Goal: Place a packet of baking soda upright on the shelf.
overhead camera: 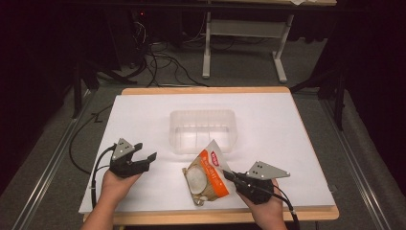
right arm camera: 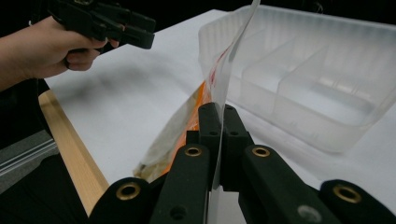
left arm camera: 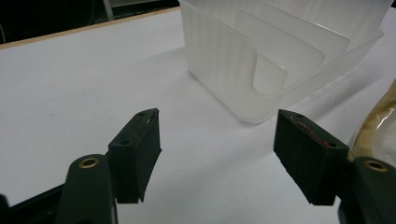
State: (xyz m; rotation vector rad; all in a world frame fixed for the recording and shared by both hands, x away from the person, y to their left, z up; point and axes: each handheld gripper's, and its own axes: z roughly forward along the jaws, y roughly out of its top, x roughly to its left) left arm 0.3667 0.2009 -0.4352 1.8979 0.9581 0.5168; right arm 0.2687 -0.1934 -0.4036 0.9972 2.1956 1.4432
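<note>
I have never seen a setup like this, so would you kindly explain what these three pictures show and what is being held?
A person sits at a white table, holding hand-operated tongs in each hand. One picture looks down from above; the other two come from cameras riding on each set of tongs. On the table stands a clear plastic bin with dividers. The right tongs are shut on the clear edge of an orange snack packet, whose lower end is near the table. The left tongs are open with nothing between them.
</note>
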